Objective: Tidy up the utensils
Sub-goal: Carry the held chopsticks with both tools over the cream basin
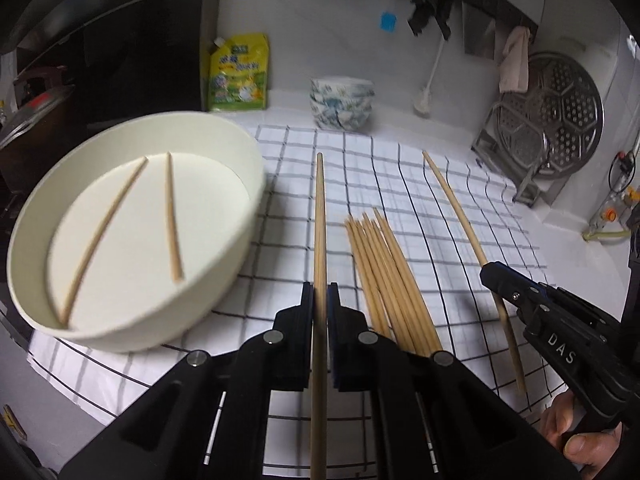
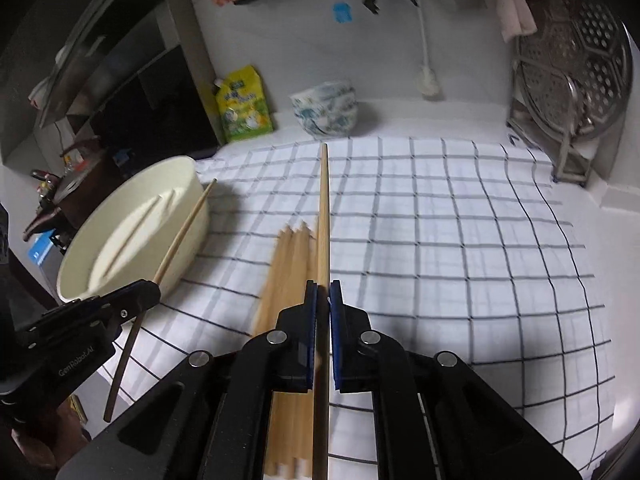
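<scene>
My left gripper [image 1: 319, 292] is shut on one wooden chopstick [image 1: 319, 216], held above the checked cloth [image 1: 400, 184] and pointing away. My right gripper [image 2: 323, 290] is shut on another chopstick [image 2: 325, 208], also lifted off the cloth. Each gripper shows in the other's view: the right gripper [image 1: 490, 270] with its chopstick [image 1: 456, 204], the left gripper [image 2: 154, 286] with its chopstick [image 2: 186, 228]. A bundle of several chopsticks [image 1: 384, 276] lies on the cloth between them, blurred as chopsticks [image 2: 288, 276] in the right wrist view. The cream round tub [image 1: 240, 152] at left holds two chopsticks [image 1: 172, 216].
At the back stand stacked patterned bowls [image 1: 342, 102], a yellow-green pouch [image 1: 239, 74] and a white brush [image 1: 425, 100]. A perforated steel steamer plate [image 1: 556, 116] leans in a rack at the right. Dark appliances [image 2: 132, 92] fill the left. A hand [image 1: 576, 436] grips the right tool.
</scene>
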### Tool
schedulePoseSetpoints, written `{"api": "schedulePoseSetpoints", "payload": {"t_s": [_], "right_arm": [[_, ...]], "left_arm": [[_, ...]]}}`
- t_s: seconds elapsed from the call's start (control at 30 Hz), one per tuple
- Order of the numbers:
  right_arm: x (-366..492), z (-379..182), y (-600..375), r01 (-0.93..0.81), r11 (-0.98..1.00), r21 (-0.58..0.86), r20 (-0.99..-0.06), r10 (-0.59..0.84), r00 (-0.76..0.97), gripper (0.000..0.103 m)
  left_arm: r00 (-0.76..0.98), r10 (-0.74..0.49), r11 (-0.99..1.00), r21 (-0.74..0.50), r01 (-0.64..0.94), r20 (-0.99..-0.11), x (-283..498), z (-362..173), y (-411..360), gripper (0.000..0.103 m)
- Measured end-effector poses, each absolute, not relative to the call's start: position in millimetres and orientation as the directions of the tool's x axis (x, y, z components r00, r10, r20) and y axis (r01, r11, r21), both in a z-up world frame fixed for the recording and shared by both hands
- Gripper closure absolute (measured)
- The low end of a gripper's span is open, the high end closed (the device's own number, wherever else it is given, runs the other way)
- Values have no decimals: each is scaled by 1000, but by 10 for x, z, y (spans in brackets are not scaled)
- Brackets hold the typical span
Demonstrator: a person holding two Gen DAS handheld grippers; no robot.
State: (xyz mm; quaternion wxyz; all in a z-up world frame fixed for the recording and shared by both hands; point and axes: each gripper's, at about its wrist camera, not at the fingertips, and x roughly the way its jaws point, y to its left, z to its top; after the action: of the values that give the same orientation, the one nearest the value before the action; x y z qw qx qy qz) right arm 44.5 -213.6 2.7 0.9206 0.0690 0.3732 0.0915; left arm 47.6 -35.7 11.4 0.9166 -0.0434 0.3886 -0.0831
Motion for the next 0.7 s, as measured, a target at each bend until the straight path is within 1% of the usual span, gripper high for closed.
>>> {"api": "schedulePoseSetpoints", "payload": {"t_s": [0.1, 0.2, 0.3, 0.53, 0.7], "right_arm": [[517, 190, -1893, -159, 963, 219, -639, 265, 722, 97], [625, 323, -1617, -212, 945, 250, -607, 323, 726, 97], [779, 405, -1268, -273, 930, 248, -602, 368, 709, 97], [1182, 333, -416, -385, 895, 226, -657, 431, 618, 97], [1410, 228, -80, -399, 887, 232, -704, 436, 560, 97]], "left_arm": [[714, -174, 984, -154, 94, -678, 464, 266, -121, 95], [745, -138, 988, -143, 58, -652, 471, 394, 169, 95], [754, -97, 991, -131, 15, -650, 536, 426, 462, 95], [746, -40, 990, -130, -62, -664, 786, 366, 1083, 95], [727, -15, 987, -128, -100, -687, 1022, 267, 1410, 95]]}}
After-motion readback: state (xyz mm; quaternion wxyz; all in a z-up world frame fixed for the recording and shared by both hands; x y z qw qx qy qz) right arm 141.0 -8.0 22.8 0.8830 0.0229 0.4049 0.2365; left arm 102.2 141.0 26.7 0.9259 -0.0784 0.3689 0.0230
